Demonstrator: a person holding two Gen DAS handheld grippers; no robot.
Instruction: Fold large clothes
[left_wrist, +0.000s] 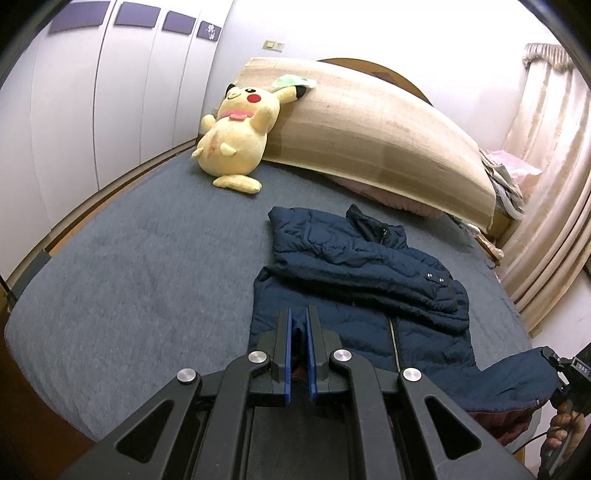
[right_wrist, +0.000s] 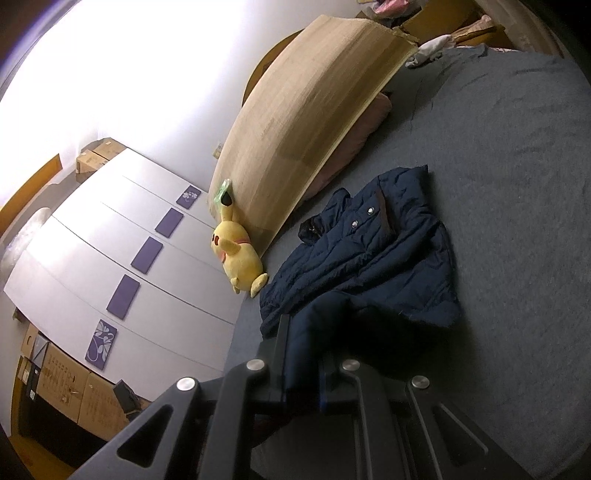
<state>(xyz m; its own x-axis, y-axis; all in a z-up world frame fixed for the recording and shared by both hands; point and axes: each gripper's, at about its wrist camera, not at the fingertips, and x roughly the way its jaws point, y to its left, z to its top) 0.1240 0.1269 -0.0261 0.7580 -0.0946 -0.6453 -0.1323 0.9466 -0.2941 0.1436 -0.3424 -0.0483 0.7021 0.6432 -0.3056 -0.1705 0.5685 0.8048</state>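
Pinching the near hem of the navy jacket (left_wrist: 362, 280), our left gripper (left_wrist: 299, 328) keeps that edge ready to fold over the grey bed (left_wrist: 129, 277). From the right wrist, our right gripper (right_wrist: 303, 354) clamps a sleeve, lifting it clear for folding inward.

jacket (left_wrist: 369, 280): on bed (left_wrist: 129, 295), near foot edge
plush (left_wrist: 236, 136): head end, against mat (left_wrist: 369, 136)
mat: along head edge

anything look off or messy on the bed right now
The large cardboard sheet leans askew over a pink pillow, odd for a bed. The navy jacket is just mid-fold, its hem pinched by both grippers.
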